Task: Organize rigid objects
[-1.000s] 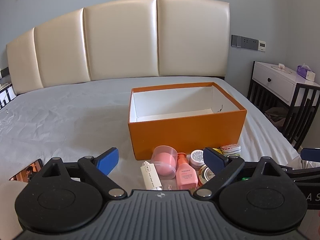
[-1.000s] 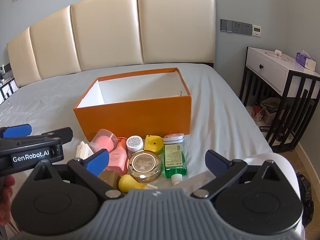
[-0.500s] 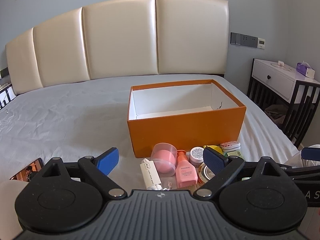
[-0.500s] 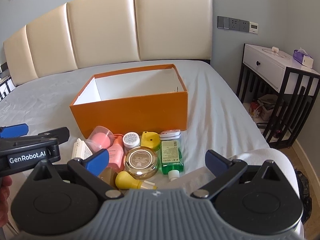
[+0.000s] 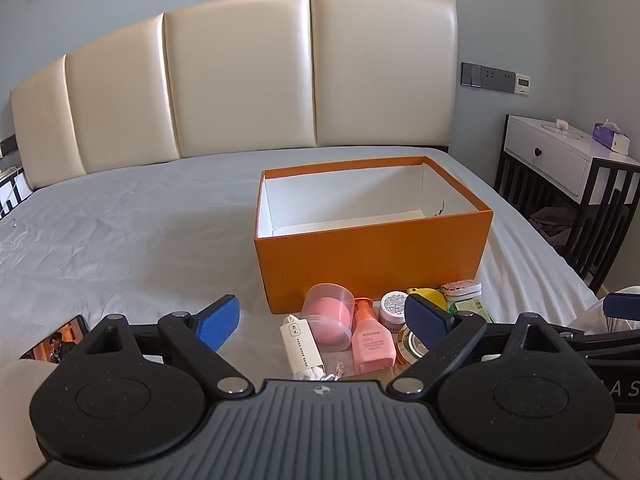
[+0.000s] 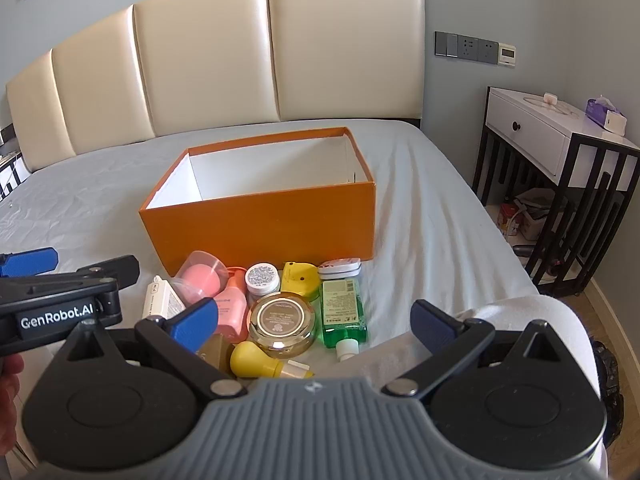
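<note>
The cluster of toiletries lay low in centre frame, against the near wall of the orange box (image 6: 264, 220). The gold compact (image 6: 282, 322) sat between and just beyond the right gripper (image 6: 314, 320)'s released fingers. The left gripper (image 5: 322, 320), also spread and empty, faced the white tube (image 5: 301, 342), its long axis running away from the camera.

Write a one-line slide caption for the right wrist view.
Open right gripper hovers over toiletries clustered before an empty orange box on the bed.
</note>
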Demonstrator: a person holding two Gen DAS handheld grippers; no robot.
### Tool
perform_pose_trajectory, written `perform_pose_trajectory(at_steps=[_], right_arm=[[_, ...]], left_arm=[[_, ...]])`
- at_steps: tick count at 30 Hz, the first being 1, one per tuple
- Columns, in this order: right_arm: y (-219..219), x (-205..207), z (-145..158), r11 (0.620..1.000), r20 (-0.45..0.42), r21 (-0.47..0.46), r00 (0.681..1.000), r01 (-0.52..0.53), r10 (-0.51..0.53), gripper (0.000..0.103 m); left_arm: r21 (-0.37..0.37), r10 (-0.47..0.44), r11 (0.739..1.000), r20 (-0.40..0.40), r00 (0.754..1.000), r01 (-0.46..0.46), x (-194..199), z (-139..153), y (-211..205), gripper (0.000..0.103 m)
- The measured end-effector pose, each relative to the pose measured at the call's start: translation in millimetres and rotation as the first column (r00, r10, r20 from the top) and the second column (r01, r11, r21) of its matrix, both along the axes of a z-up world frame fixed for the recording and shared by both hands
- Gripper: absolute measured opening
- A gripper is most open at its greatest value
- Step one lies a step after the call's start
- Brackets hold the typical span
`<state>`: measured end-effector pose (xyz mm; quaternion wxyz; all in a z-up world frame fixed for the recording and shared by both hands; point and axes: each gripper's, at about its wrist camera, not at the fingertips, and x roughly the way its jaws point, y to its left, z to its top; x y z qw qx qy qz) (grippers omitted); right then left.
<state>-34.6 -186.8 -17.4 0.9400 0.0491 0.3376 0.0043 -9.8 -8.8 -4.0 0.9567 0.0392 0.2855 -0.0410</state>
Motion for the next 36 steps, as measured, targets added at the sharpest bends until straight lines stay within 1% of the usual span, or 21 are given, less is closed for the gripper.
perform_pose_trajectory(at_steps=[8, 9, 14, 16, 17, 18, 20, 21, 24, 27, 29, 31, 32, 36], right_arm=[[1.5, 0.8, -1.1, 1.000, -0.002, 0.001, 1.000, -0.009, 0.009, 0.100], [1.7, 1.5, -1.7, 1.000, -0.001, 0.004, 1.000, -0.015, 0.015, 0.100], [2.4, 10.9, -10.4, 1.000, -0.011, 0.006, 1.000, -0.028, 0.028, 0.099], [4.2, 18.7, -16.0, 0.998, -0.036, -0.005, 0.998, -0.056, 0.055, 0.090], [4.7, 22.7, -19.0, 0.998, -0.050, -0.003, 0.996, -0.068, 0.068, 0.079], [5.3, 27.3, -22.2, 0.997, -0.066, 0.006, 0.995, -0.076, 0.076, 0.073], [6.1, 36.5, -28.0, 0.996, -0.095, 0.032, 0.991, -0.089, 0.091, 0.071], [7.0, 40.1, -30.2, 0.995, -0.101, 0.039, 0.990, -0.097, 0.100, 0.064], [14.0, 53.6, -37.0, 0.991, -0.133, 0.037, 0.982, -0.129, 0.133, 0.051], [21.3, 68.0, -43.5, 0.986, -0.162, 0.050, 0.973, -0.158, 0.164, 0.041], [27.6, 77.7, -47.9, 0.983, -0.175, 0.053, 0.967, -0.176, 0.183, 0.038], [34.9, 87.0, -51.9, 0.981, -0.187, 0.049, 0.963, -0.190, 0.196, 0.038], [38.5, 91.8, -54.1, 0.979, -0.195, 0.051, 0.960, -0.197, 0.203, 0.038], [51.6, 109.7, -61.8, 0.972, -0.218, 0.057, 0.948, -0.226, 0.234, 0.037]], left_arm=[[-0.005, -0.004, 1.000, -0.010, 1.000, 0.004, 2.0, -2.4, 2.1, 0.102], [-0.006, -0.007, 1.000, -0.016, 1.000, 0.007, 2.8, -3.3, 2.9, 0.098], [-0.007, -0.035, 0.999, -0.091, 0.995, 0.035, 12.5, -15.6, 9.7, 0.086], [-0.016, -0.038, 0.999, -0.120, 0.992, 0.036, 17.5, -21.4, 14.7, 0.084], [-0.029, -0.034, 0.999, -0.136, 0.990, 0.030, 20.5, -23.8, 18.1, 0.083], [-0.046, -0.032, 0.999, -0.153, 0.988, 0.026, 24.3, -25.9, 21.7, 0.082], [-0.065, -0.030, 0.998, -0.179, 0.983, 0.019, 31.4, -29.1, 26.2, 0.078], [-0.074, -0.029, 0.997, -0.194, 0.980, 0.015, 36.1, -30.6, 28.5, 0.074], [-0.124, -0.028, 0.992, -0.266, 0.963, -0.005, 54.0, -36.2, 34.2, 0.068], [-0.169, -0.011, 0.984, -0.357, 0.934, -0.053, 75.8, -47.1, 40.4, 0.068], [-0.191, 0.004, 0.977, -0.415, 0.910, -0.092, 88.4, -57.0, 44.9, 0.068], [-0.219, 0.007, 0.968, -0.459, 0.889, -0.121, 98.7, -65.6, 48.8, 0.068], [-0.227, 0.007, 0.965, -0.473, 0.881, -0.130, 102.4, -69.1, 50.1, 0.068], [-0.216, 0.015, 0.966, -0.509, 0.861, -0.144, 114.4, -79.3, 51.7, 0.065]])
